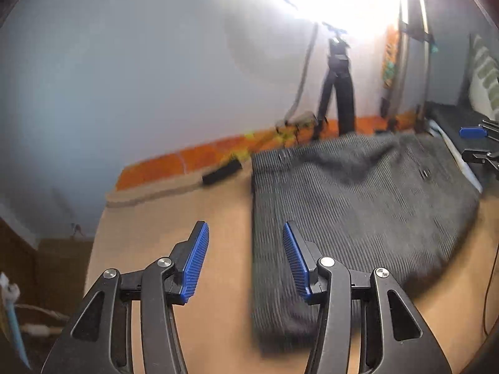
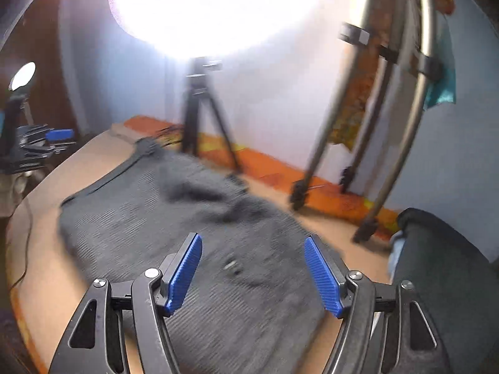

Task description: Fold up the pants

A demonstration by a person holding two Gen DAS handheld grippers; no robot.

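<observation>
Tan table (image 1: 193, 218): dark ribbed pants (image 1: 358, 205) folded, rumpled. My left claw (image 1: 245, 260) and right claw (image 2: 253, 272) spread, empty. Right view only: steel stand (image 2: 396, 124).

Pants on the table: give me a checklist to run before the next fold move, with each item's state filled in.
1. Left tool open, holding nothing: ok.
2. Right tool open, holding nothing: ok.
3. Pants lying on the table: ok.
4. Cloth smooth: not ok, bunched wrinkles near the far end.
5. Left tool lined up with the pants' edge: ok, the edge sits between its fingers.
6. Tripod clear of the pants: cannot tell, too blurred.
</observation>
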